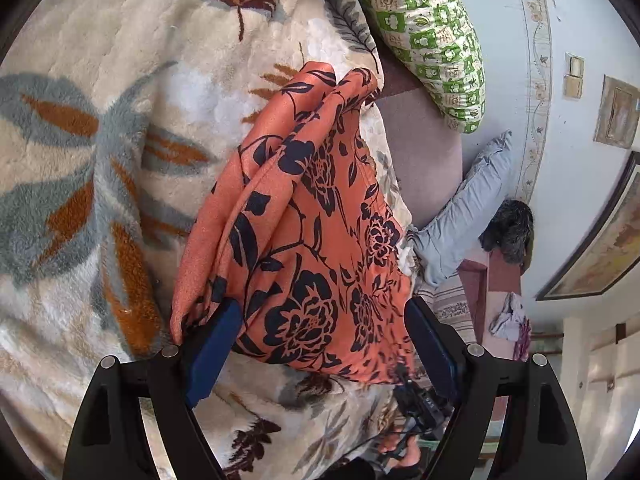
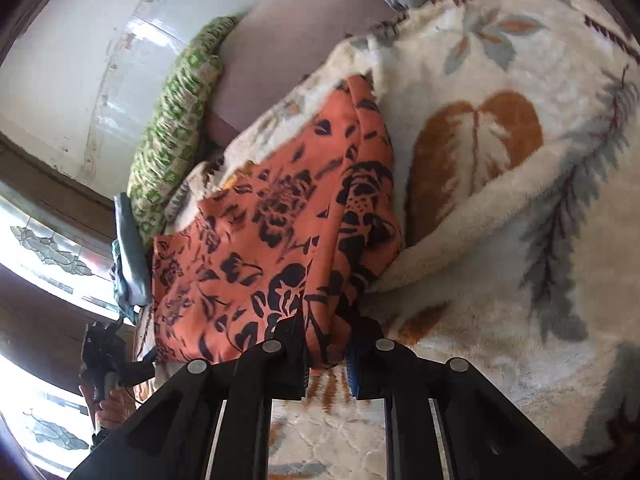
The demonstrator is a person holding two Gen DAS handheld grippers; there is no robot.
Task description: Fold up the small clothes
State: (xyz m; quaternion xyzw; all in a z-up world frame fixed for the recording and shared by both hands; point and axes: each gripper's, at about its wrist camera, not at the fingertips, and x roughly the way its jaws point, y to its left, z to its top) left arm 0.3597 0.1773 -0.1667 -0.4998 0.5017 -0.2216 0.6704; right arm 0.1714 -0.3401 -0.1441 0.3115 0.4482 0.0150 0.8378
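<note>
Two claws, one cloth. Left claw (image 1: 320, 344): jaws wide, straddling the near edge of the orange floral cloth (image 1: 304, 216), pads not pressing it. Cloth: lies bunched in loose folds on the plush leaf-print blanket (image 1: 100, 160) covering a bed. Right claw (image 2: 326, 356): jaws narrow, pinched on the cloth's near hem. Beyond: green pillow (image 1: 436, 40) and grey garment (image 1: 464, 208).

Step, as judged: corners being gathered for a fold, with one side gripped and the other not yet. Next move likely calls for the left claw to close on its edge, then both to lift and spread.

Hidden: the cloth's type and its far edge among the creases; right-view print blurred.
</note>
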